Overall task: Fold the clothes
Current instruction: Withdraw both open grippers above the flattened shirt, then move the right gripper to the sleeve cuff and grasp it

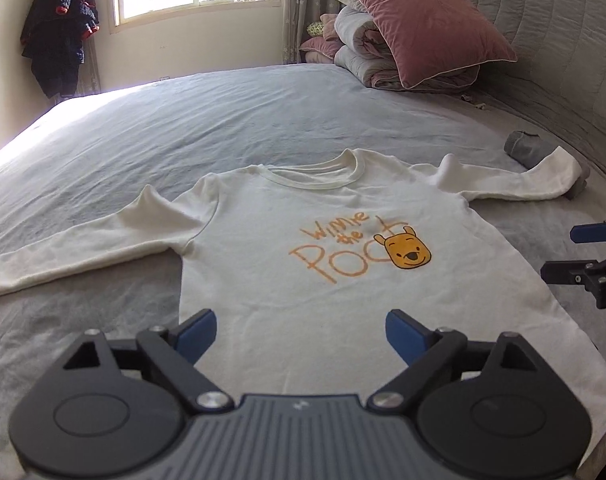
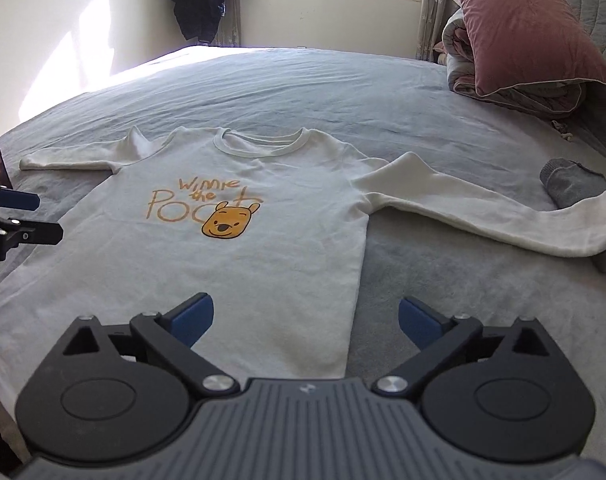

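A cream long-sleeved shirt (image 1: pixel 303 248) lies face up and spread flat on the bed (image 1: pixel 183 128), hem nearest the tongs, collar farthest, both sleeves stretched outward; this layout exposes every edge, probably so that folding can begin from either side. The left tongs (image 1: pixel 301 330) hover just above the hem near the shirt's middle, jaws spread wide and holding nothing. The right tongs (image 2: pixel 305 320) hover likewise empty and wide open, straddling the shirt's right side seam, one finger over cloth and one over bedding. Nothing is folded yet; the task appears to stand at its start. Beyond the right tongs, the right sleeve (image 2: pixel 503 220) has its cuff lying over a grey sock (image 2: pixel 571 186). Farther off, a pink pillow (image 2: pixel 523 24) leans on a stack of folded quilts (image 1: pixel 363 48), well apart from the shirt.
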### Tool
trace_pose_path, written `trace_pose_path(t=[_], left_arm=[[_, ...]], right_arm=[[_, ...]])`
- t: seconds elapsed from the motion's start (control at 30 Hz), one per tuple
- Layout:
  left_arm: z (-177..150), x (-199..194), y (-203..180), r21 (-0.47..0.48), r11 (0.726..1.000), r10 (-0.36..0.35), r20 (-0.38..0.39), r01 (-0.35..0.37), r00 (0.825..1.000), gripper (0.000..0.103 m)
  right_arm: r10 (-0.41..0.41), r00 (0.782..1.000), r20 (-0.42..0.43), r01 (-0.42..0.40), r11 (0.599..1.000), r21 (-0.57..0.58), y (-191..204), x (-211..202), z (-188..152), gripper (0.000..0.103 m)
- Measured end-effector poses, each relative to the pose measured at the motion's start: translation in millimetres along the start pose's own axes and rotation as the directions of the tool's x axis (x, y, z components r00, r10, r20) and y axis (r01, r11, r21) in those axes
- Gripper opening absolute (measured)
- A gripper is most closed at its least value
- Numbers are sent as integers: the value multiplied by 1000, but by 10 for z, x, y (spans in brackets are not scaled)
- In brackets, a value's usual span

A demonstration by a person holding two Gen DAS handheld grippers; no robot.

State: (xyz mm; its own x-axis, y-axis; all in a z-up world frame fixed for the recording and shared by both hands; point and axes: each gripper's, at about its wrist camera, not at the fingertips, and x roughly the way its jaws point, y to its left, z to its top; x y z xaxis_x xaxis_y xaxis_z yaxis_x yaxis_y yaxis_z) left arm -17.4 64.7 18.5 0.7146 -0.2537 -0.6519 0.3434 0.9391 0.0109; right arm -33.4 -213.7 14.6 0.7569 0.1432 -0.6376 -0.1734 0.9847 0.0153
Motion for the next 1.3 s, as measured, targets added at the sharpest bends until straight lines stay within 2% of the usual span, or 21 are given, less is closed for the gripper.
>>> trace_pose_path(t=[0.27,0.43,0.67,0.77,0.9,0.97,1.03,1.1,1.2,1.3], left_arm=[[282,494,-242,3,1000,12,-18,-12,1000,93],[368,807,-227,-84,996,-16,-58,11,998,93],[420,1078,-117,-185,983,-21,-100,2,995,94],[416,1139,-50,-225,974,-12,-96,-10,995,94],[393,1203,-23,-219,975,30,-58,-42,998,94],[398,1206,5,-247,968,37,-19,-40,999,94],[389,1200,50,-289,957,15,21,-8,1000,94],[388,1193,75,-331,943,4,48,12,999,94],[404,1153,62,-343,938,-8,104,43,995,94],[410,1116,14,-324,945,4,152,46,988,94]], right_arm=[[-57,998,7,55,990,127,-416,332,321,103],[-108,994,-33,113,963,244,-681,583,381,103],[-124,990,-67,139,924,357,-917,814,307,103],[-124,987,-101,154,909,388,-959,874,294,103],[-104,990,-90,131,911,392,-960,870,338,103],[-92,994,-63,109,912,396,-971,832,339,103],[-97,995,-25,98,911,401,-1037,797,321,103],[-136,991,7,120,900,418,-1167,776,278,103],[-216,976,31,177,866,468,-1441,790,179,103],[-294,955,36,225,798,559,-1771,813,92,102]])
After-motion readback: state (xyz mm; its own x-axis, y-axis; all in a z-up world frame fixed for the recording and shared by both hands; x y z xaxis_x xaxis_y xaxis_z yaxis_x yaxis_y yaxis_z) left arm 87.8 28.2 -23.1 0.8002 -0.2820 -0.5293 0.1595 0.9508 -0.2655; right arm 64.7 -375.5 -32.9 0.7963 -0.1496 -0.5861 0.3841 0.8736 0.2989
